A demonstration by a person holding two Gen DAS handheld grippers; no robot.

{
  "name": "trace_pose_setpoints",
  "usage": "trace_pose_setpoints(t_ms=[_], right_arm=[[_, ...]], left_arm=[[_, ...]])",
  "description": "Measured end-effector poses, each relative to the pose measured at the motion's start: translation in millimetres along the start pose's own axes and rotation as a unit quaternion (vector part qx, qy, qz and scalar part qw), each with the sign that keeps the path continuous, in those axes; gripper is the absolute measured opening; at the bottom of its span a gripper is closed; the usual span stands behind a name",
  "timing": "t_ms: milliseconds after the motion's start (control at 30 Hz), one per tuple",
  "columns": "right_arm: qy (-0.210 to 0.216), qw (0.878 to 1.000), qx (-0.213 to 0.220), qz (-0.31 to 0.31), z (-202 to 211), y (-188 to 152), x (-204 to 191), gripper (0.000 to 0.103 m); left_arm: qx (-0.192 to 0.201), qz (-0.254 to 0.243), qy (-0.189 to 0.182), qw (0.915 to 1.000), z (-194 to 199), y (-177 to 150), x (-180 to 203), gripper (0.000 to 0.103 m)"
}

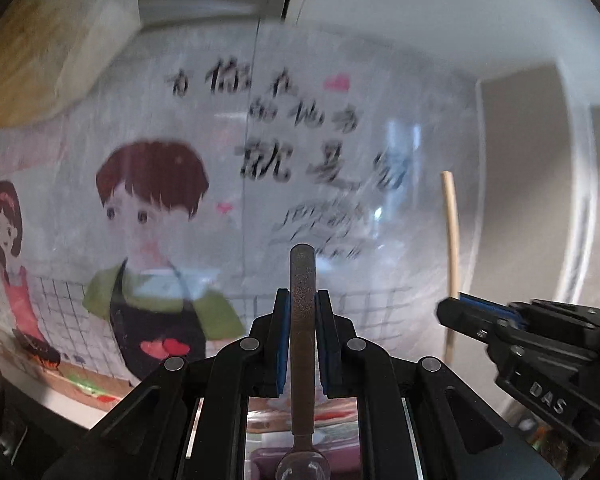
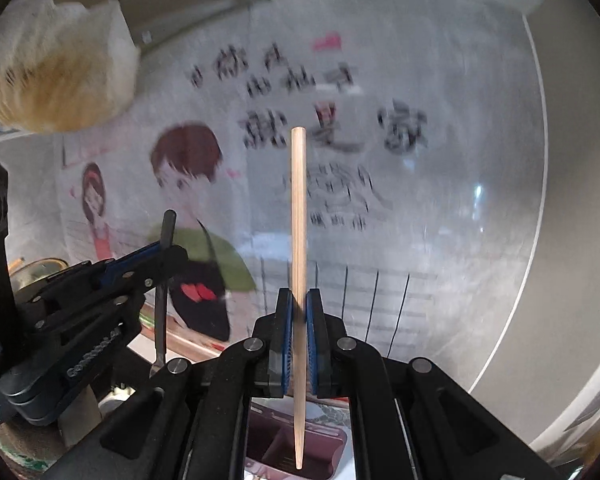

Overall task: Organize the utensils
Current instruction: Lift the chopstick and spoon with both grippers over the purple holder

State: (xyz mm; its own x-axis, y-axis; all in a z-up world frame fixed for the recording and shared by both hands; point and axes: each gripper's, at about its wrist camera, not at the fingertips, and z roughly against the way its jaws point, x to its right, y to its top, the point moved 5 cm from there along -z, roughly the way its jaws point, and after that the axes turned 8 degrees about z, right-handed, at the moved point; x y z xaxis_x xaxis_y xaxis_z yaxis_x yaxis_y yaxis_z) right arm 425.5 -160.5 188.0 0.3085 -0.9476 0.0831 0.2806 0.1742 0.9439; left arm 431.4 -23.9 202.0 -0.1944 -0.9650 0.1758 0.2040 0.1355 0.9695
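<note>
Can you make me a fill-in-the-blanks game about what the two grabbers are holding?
1. The left gripper is shut on a metal ____, with its bowl at the bottom.
2. The right gripper is shut on a wooden ____.
3. Below the tip of that wooden stick sits a pink utensil ____ with compartments.
4. On the wall poster behind, the cartoon boy's hair is ____.

Missing words: spoon; chopstick; tray; brown
</note>
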Motion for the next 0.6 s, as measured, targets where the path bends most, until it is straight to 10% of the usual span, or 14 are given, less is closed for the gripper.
trace_pose_setpoints(t_ms=[600], right_arm=[[0.027, 0.987, -0.144, -0.062, -129, -170, 3, 0.007]], left_arm=[[-0.158, 0.052, 0.034, 0.9855, -127, -182, -48, 0.013]])
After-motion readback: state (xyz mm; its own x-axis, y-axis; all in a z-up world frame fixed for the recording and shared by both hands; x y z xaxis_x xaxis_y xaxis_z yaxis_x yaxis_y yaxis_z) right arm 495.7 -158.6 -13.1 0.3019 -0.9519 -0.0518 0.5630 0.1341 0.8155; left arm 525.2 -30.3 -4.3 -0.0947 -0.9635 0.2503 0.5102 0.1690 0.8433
